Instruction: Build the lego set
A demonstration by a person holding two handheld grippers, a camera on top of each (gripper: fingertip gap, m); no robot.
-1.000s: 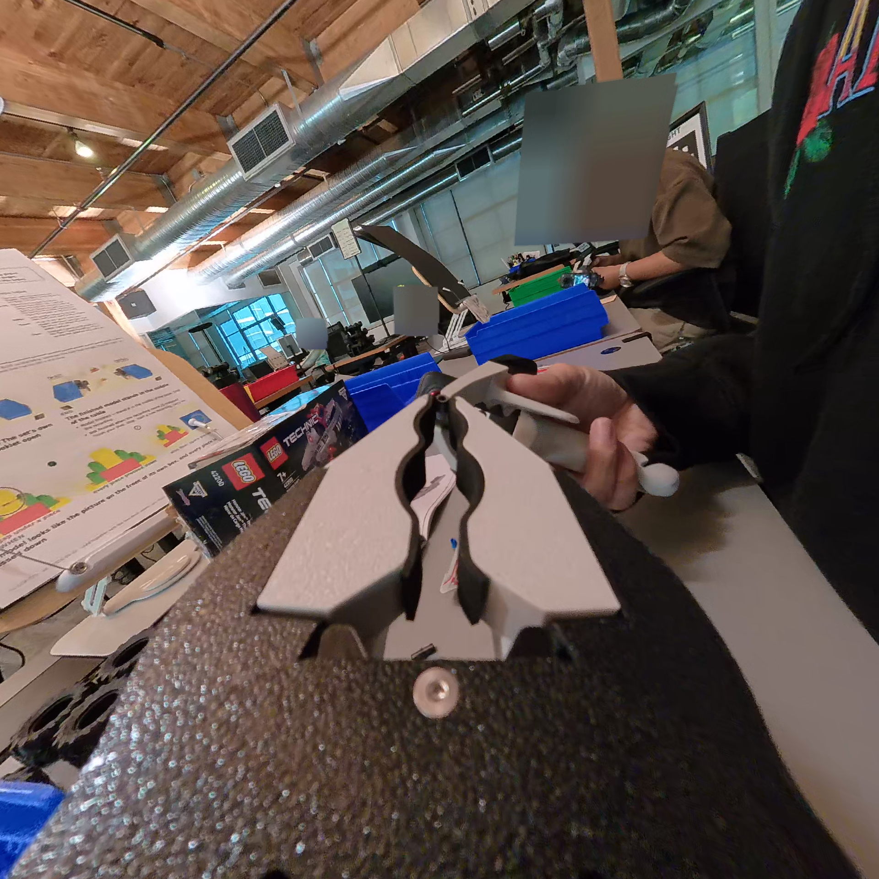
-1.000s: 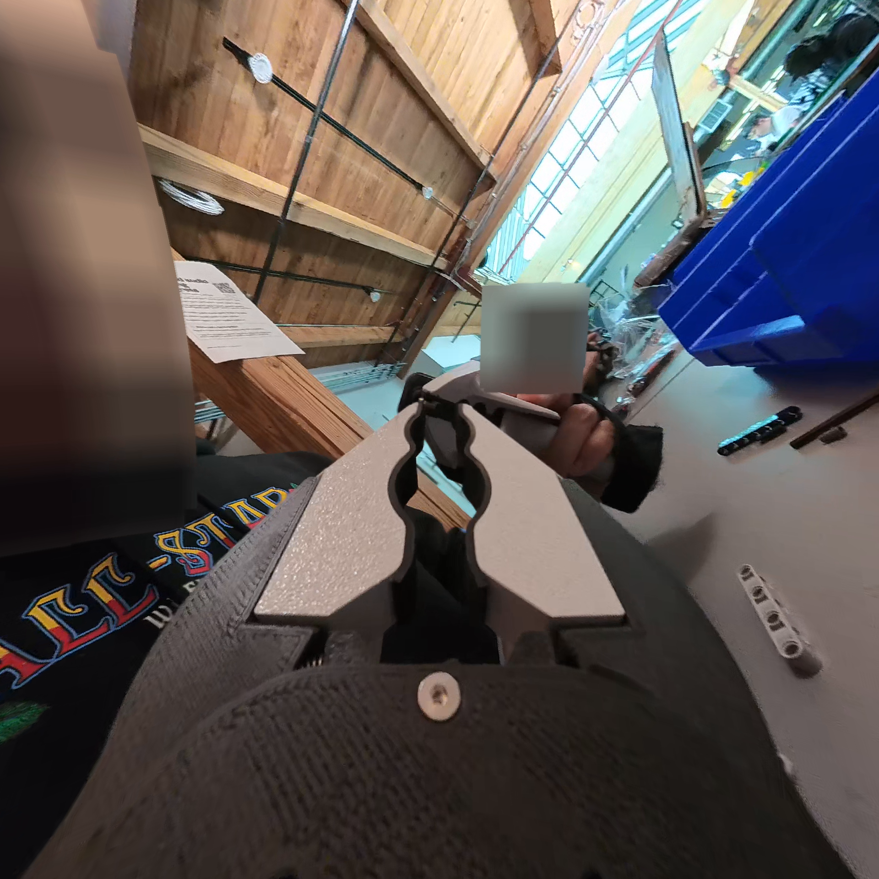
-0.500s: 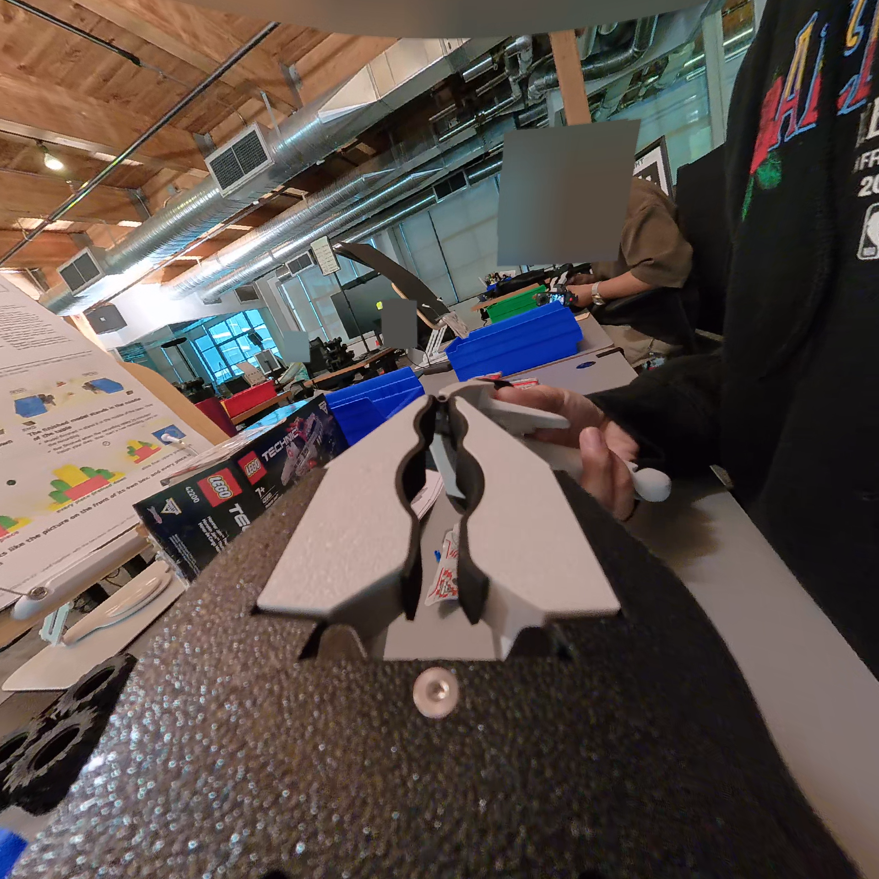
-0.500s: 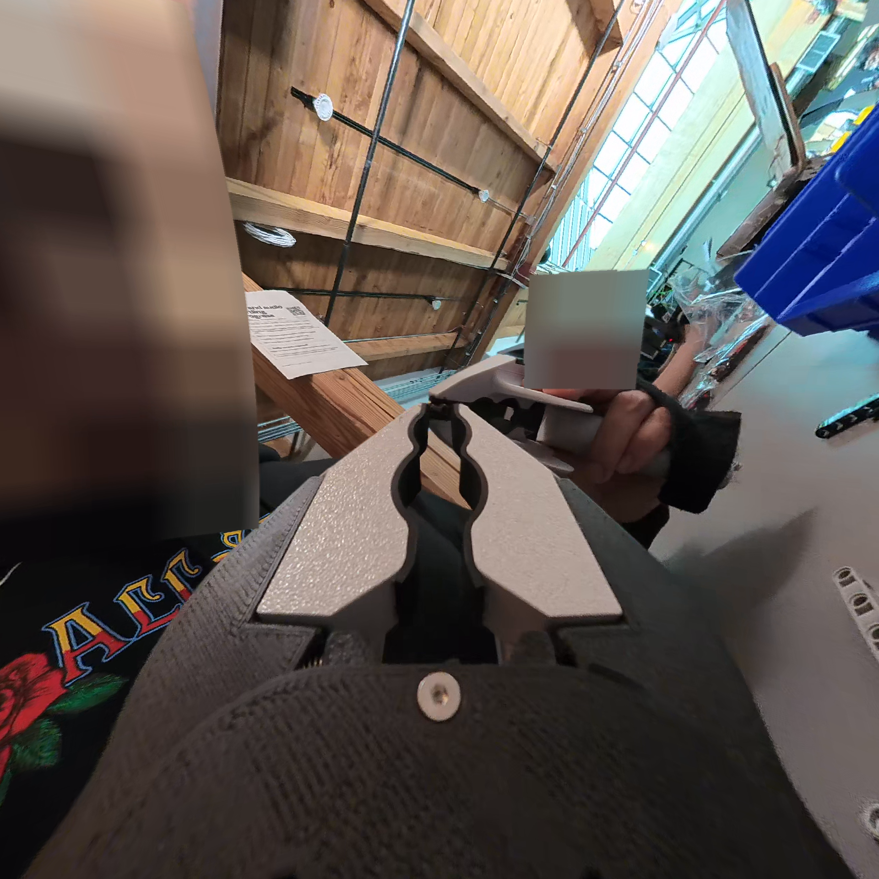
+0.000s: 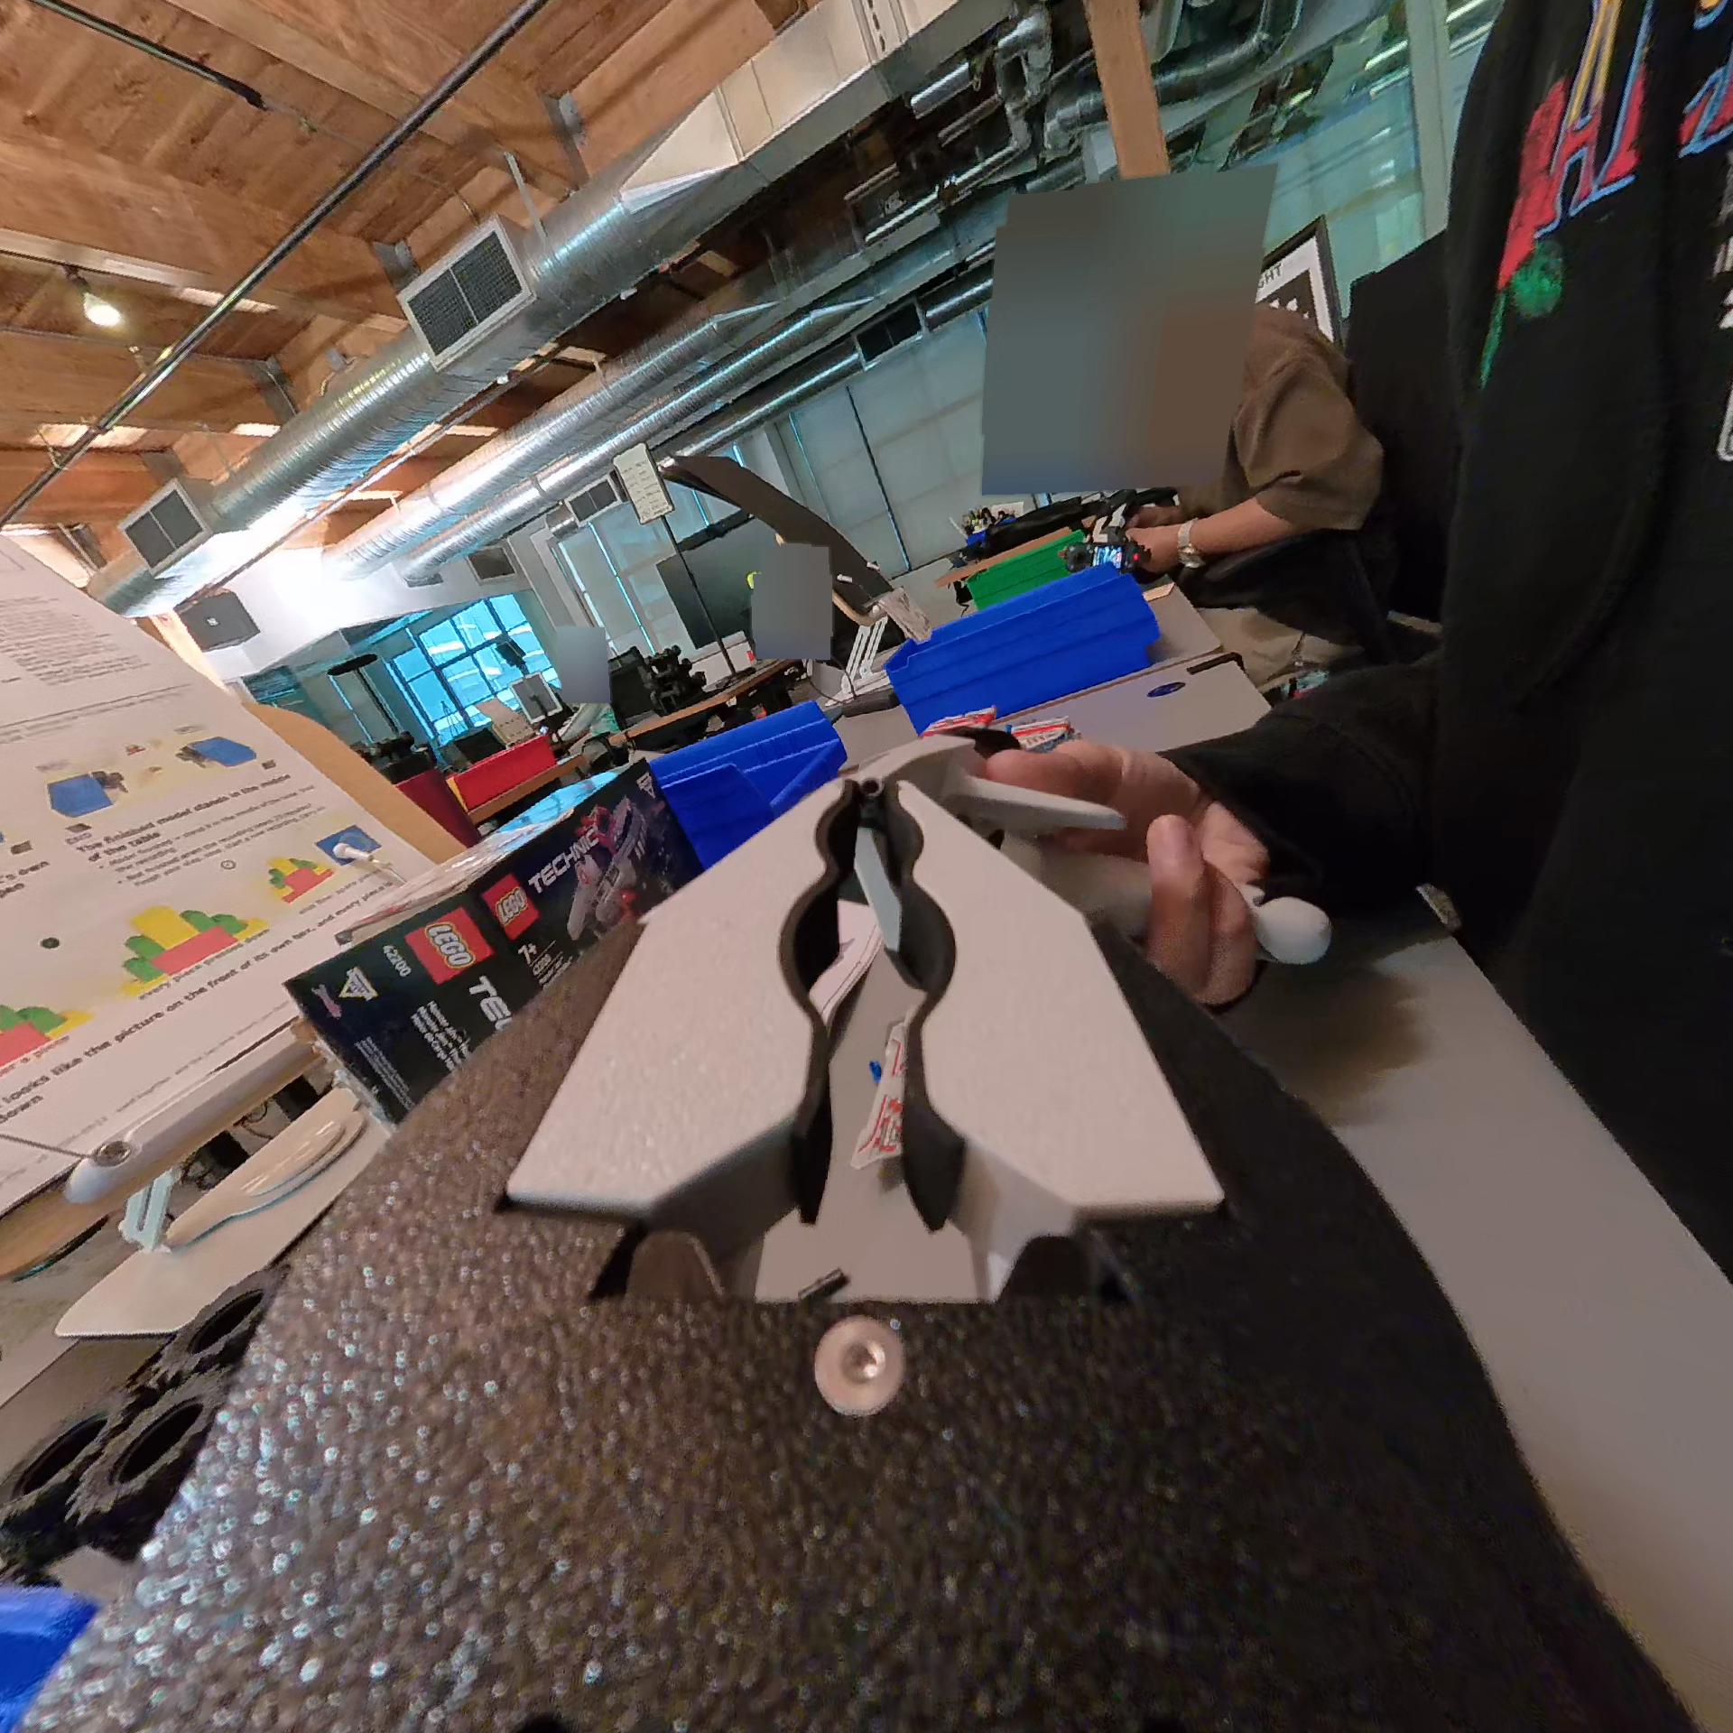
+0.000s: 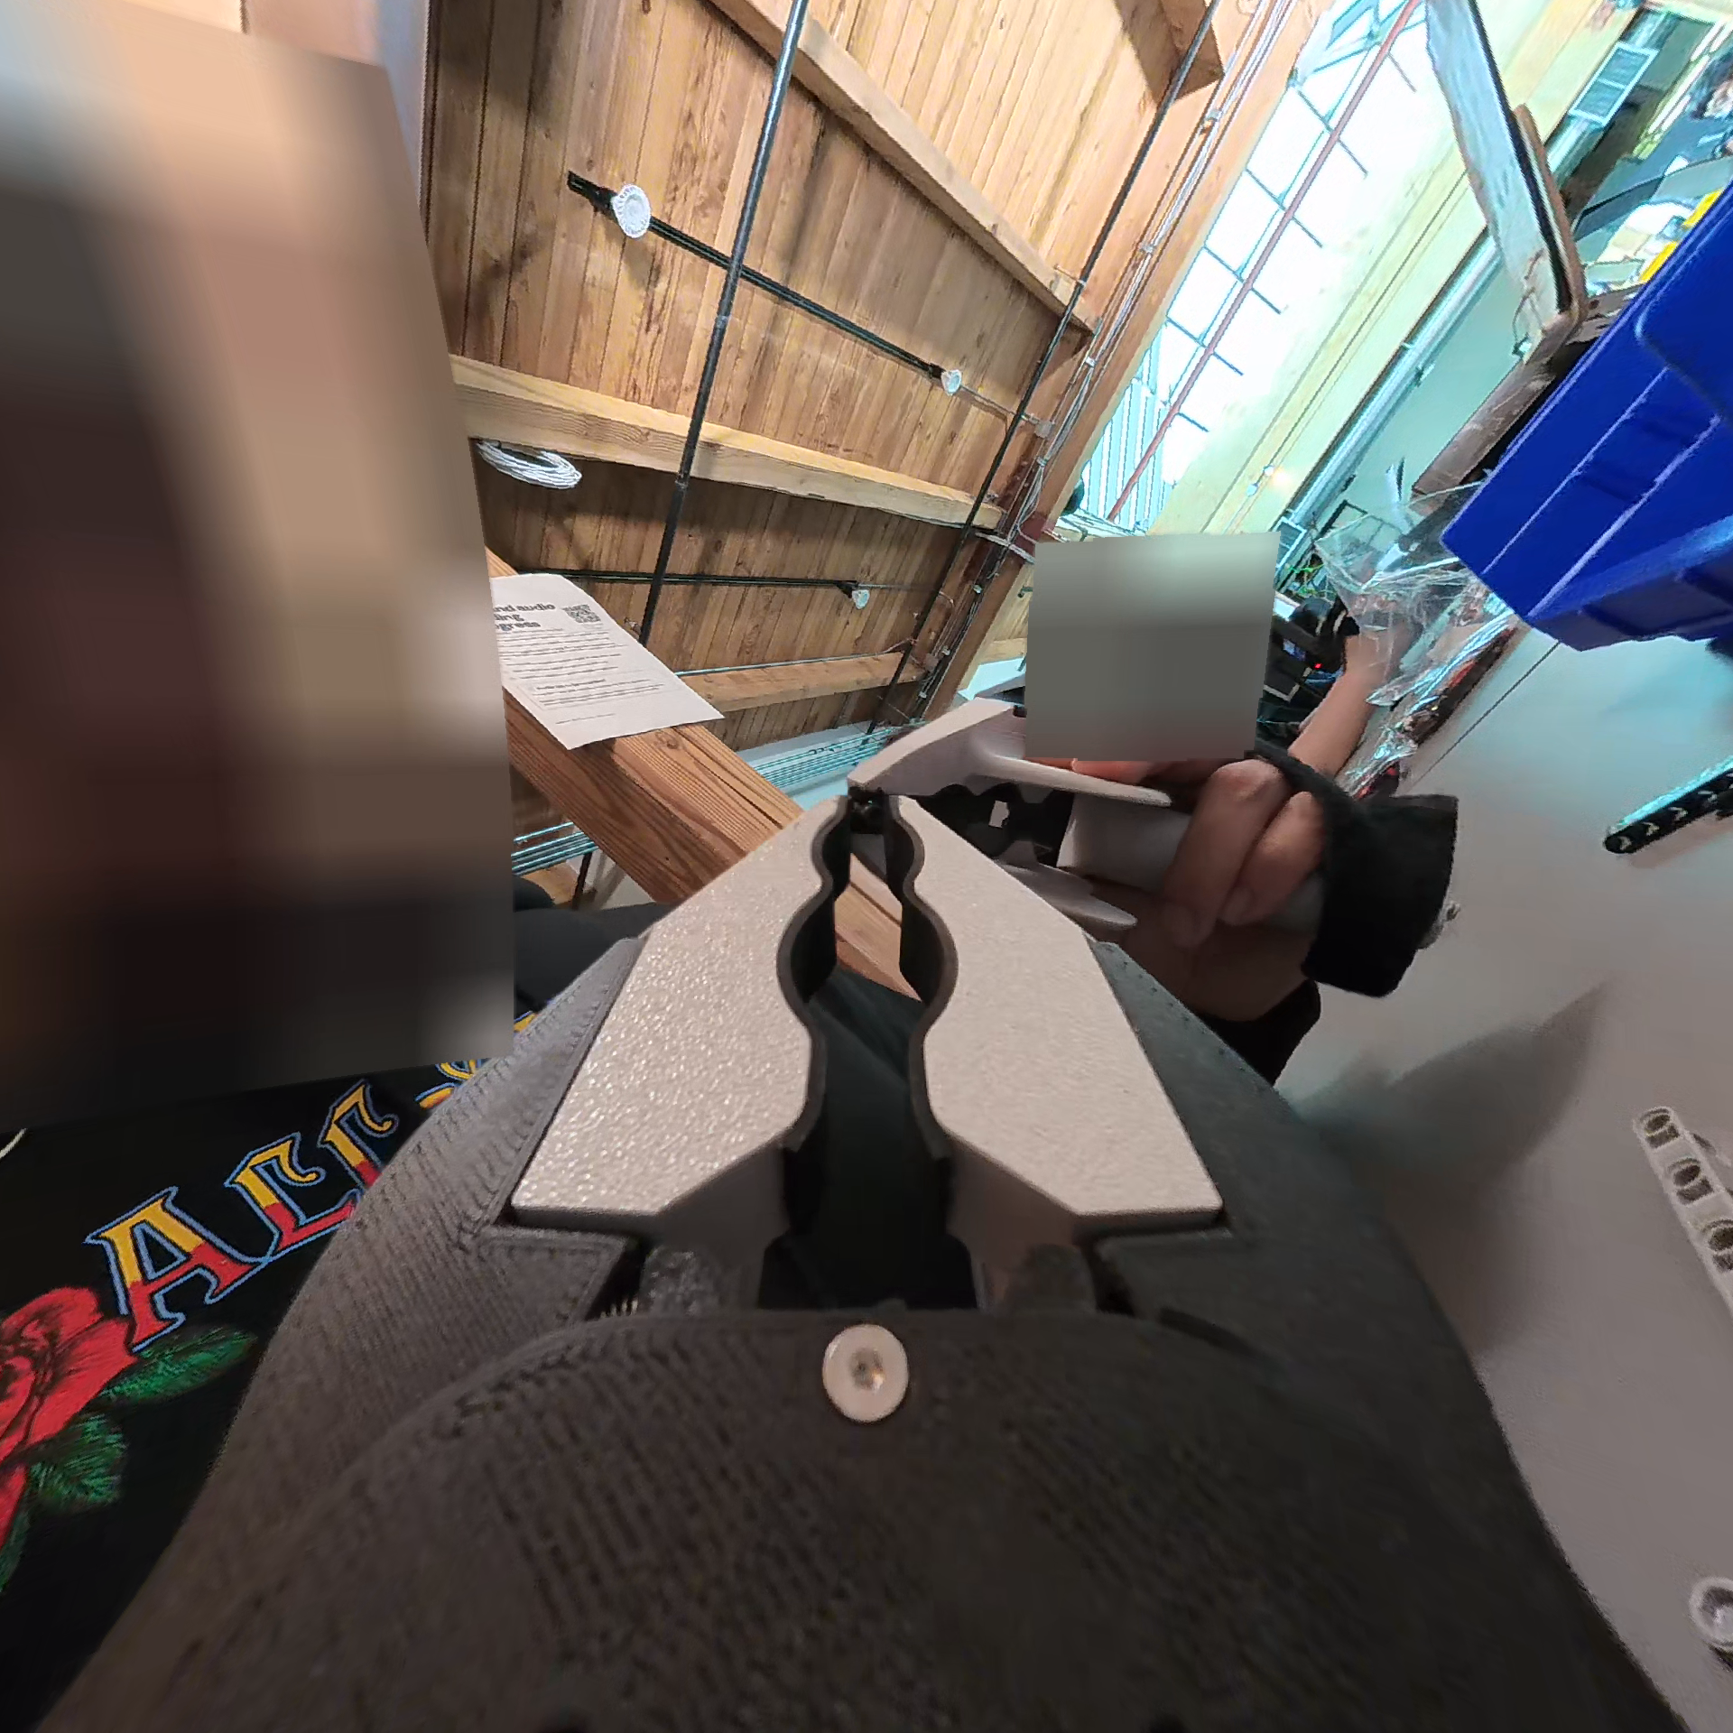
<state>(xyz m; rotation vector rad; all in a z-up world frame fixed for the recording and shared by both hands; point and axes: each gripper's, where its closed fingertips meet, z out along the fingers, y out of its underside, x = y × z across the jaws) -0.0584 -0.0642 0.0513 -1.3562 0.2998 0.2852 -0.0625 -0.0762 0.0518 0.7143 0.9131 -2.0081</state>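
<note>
Both tongs, left and right, pinch tip-to-tip on something tiny above the grey table, under a timber ceiling.

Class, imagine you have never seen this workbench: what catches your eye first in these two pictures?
Two grey grippers meet tip to tip in mid-air, the left gripper and the right gripper, with a small dark piece pinched between them. Left of them lies the black set box, with blue bins behind.

My left hand-held gripper and right hand-held gripper, fingertips meeting, jaws nearly closed on a small dark piece. My right hand and left hand grip the handles.
</note>
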